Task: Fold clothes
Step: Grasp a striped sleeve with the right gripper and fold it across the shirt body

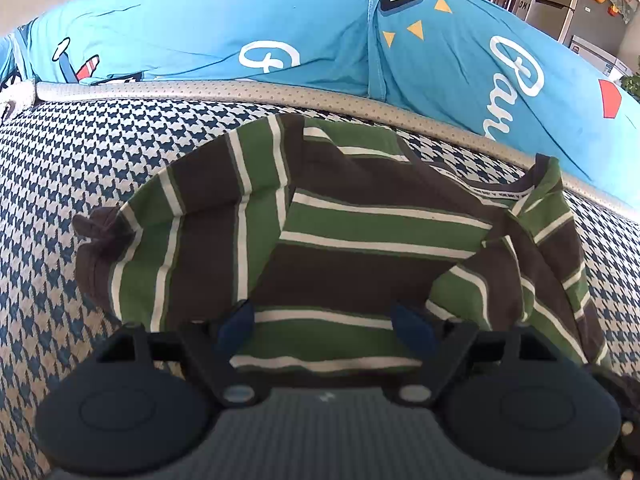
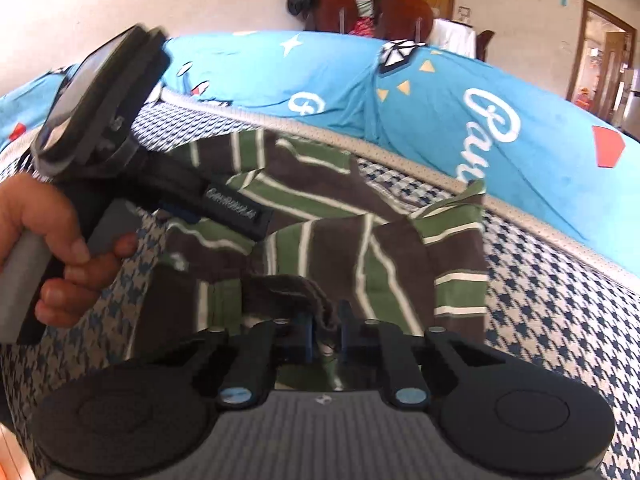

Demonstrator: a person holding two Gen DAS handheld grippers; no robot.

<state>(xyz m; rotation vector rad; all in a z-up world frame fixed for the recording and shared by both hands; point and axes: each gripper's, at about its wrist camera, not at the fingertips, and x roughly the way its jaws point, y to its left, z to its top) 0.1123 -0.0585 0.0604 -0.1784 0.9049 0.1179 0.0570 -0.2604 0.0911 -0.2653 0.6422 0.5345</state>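
A shirt striped in green, brown and white [image 1: 360, 240] lies rumpled on a houndstooth-patterned cushion [image 1: 80, 160]. My left gripper [image 1: 324, 326] stands open over the shirt's near hem, its blue pads [image 1: 236, 326] wide apart with the cloth lying flat between them. In the right wrist view the shirt [image 2: 320, 232] is partly folded over itself. My right gripper [image 2: 326, 334] is shut on a bunched brown edge of it [image 2: 296, 292], lifted slightly off the cushion [image 2: 560, 320]. A hand [image 2: 60, 248] at the left holds the other gripper, and one of that gripper's fingers [image 2: 236, 210] rests over the shirt.
Behind the cushion runs grey piping [image 1: 240, 90], then a bright blue cover with cartoon prints [image 1: 200, 32]. Wooden chairs piled with clothes [image 2: 360, 4] stand by the far wall. A fridge [image 1: 560, 4] and a doorway [image 2: 600, 64] are at the right.
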